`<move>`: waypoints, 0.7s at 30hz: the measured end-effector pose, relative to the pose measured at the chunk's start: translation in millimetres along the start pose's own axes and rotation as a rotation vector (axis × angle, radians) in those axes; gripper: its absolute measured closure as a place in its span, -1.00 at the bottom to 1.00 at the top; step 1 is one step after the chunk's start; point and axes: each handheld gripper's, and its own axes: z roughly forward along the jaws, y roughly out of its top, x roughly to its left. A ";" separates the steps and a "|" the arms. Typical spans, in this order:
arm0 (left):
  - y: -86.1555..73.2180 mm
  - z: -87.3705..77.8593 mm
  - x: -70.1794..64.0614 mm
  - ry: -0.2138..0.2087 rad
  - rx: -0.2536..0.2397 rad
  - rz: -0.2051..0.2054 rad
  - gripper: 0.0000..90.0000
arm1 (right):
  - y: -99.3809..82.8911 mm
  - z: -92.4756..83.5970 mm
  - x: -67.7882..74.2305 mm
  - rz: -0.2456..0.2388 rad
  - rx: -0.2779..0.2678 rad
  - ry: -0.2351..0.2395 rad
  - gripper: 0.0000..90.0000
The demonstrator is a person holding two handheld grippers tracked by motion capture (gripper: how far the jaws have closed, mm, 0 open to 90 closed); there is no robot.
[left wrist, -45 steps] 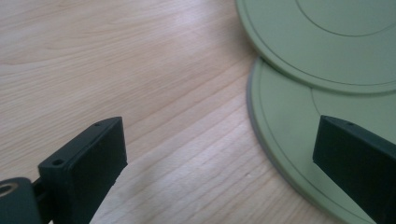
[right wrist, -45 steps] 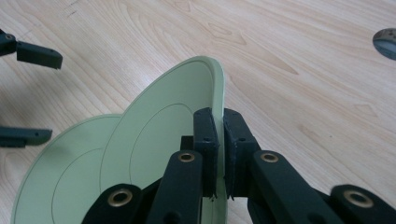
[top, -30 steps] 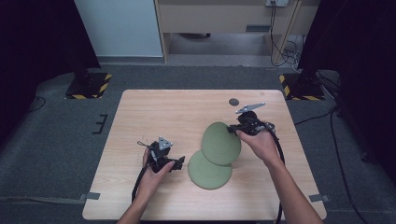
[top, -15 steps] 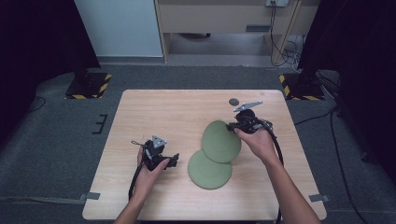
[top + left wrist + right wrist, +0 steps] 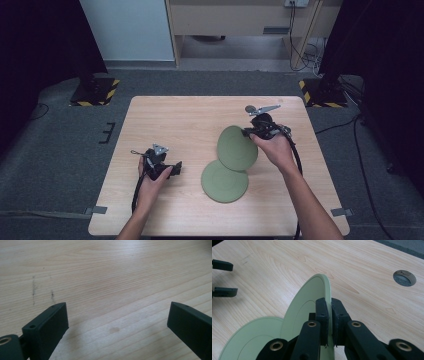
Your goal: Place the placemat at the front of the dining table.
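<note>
1. The right gripper (image 5: 248, 131) is clenched on the rim of a tilted green plate (image 5: 237, 148); in the right gripper view its black jaws pinch the plate's edge (image 5: 325, 287) from both sides.
2. That plate stands on edge, leaning, its lower rim over a second green plate (image 5: 224, 181) that lies flat on the wooden table (image 5: 175, 115), near the front middle.
3. The left gripper (image 5: 176, 169) sits well apart to the left of both plates, its jaws spread wide with only bare wood between them.
4. In the right gripper view the left gripper's two jaw tips (image 5: 223, 278) show at the far left edge.
5. A round hole (image 5: 250, 108) in the tabletop lies just behind the right gripper, with a grey metal piece (image 5: 267, 107) beside it.
6. Nothing lies between the left gripper and the plates.
</note>
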 end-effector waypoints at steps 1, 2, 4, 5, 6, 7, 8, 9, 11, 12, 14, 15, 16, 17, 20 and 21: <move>-0.5 0.3 1.6 0.005 -0.001 -0.003 -0.94 | 0.4 0.4 -0.5 -0.003 0.000 -0.001 0.91; -1.0 0.5 4.5 0.015 0.002 -0.004 -0.94 | 0.8 0.5 -0.6 -0.001 0.000 0.000 0.91; -1.7 1.9 9.7 0.028 0.011 -0.001 -0.94 | 2.0 0.6 -0.8 0.002 -0.001 0.002 0.91; -1.9 2.7 12.0 0.031 0.016 -0.005 -0.94 | 2.6 0.6 -1.1 0.002 -0.002 0.001 0.91; -2.0 3.2 13.7 0.030 0.018 -0.011 -0.94 | 3.1 0.8 -1.2 0.006 -0.007 0.000 0.91; -2.2 3.7 15.3 0.025 0.019 -0.018 -0.94 | 3.3 0.8 -1.6 0.006 -0.009 0.000 0.91; -2.3 4.1 17.3 0.020 0.021 -0.026 -0.94 | 3.6 0.9 -1.7 0.011 -0.009 0.000 0.91; -2.4 4.3 19.3 0.023 0.021 -0.031 -0.94 | 4.0 1.1 -2.2 0.016 -0.012 -0.001 0.91; -2.8 4.2 21.9 0.031 0.019 -0.030 -0.94 | 5.3 1.4 -3.4 0.023 -0.012 -0.001 0.91; -3.1 4.5 23.0 0.032 0.021 -0.031 -0.94 | 5.9 1.5 -3.7 0.025 -0.012 -0.001 0.91; -3.9 5.7 24.9 0.027 0.026 -0.035 -0.94 | 7.6 1.5 -4.7 0.027 -0.015 -0.002 0.91; -4.0 5.9 25.3 0.029 0.024 -0.032 -0.94 | 9.0 1.5 -5.4 0.028 -0.017 -0.003 0.91; -3.9 6.0 25.4 0.031 0.024 -0.031 -0.94 | 10.3 1.7 -5.8 0.032 -0.021 -0.006 0.91; -3.9 6.0 25.4 0.031 0.024 -0.031 -0.94 | 11.1 1.9 -6.2 0.033 -0.024 -0.006 0.91; -4.5 6.7 24.9 0.037 0.025 -0.019 -0.94 | 13.6 3.0 -7.4 0.043 -0.033 -0.006 0.91; -4.7 6.9 24.6 0.038 0.023 -0.019 -0.95 | 15.3 3.6 -7.7 0.044 -0.034 -0.006 0.91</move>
